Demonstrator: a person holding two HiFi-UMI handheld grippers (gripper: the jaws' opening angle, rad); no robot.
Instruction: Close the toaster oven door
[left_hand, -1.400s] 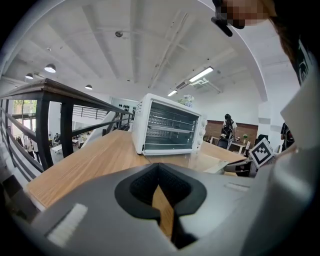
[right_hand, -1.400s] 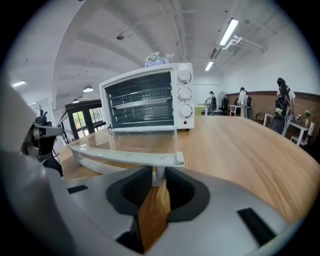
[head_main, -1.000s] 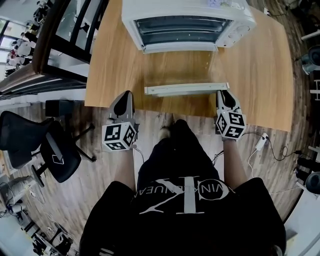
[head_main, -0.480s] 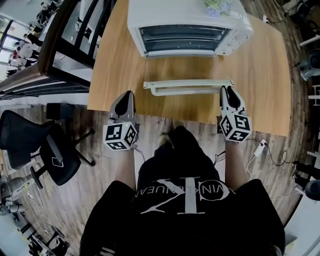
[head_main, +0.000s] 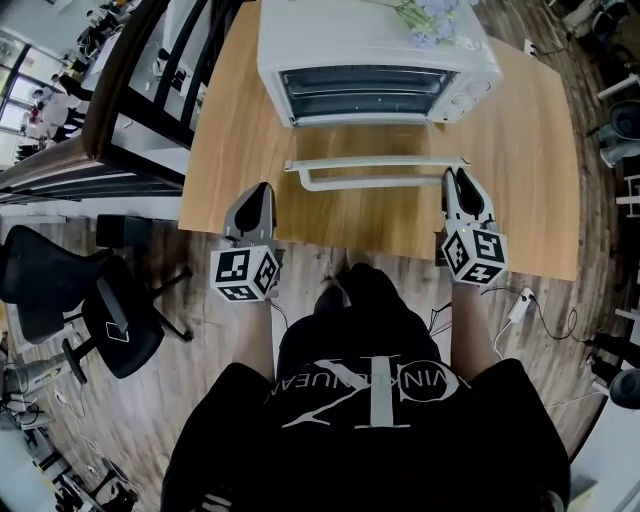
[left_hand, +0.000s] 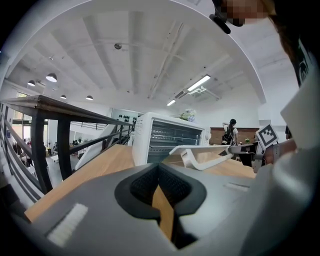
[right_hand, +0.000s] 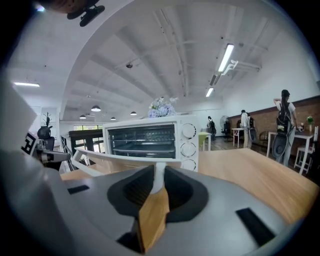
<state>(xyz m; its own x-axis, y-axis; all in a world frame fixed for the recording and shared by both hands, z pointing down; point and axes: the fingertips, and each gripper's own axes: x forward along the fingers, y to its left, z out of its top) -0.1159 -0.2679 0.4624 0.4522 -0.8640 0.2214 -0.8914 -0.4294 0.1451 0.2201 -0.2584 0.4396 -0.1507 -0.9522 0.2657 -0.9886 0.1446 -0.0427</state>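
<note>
A white toaster oven stands at the back of the wooden table, its door hanging open with the white handle towards me. My right gripper is shut, its tip against the door's right front corner. The right gripper view shows the door edge just past my right gripper and the oven behind it. My left gripper is shut and empty at the table's near edge, apart from the door. Seen past my left gripper, the door is tilted partly upward.
A bunch of flowers lies on top of the oven. A black metal frame runs along the table's left side. A black office chair stands on the floor at the left. A white power strip lies on the floor at the right.
My right gripper has pushed forward at the door's right corner, and the door's front edge has come up and nearer to the oven. The left gripper has hardly moved.
</note>
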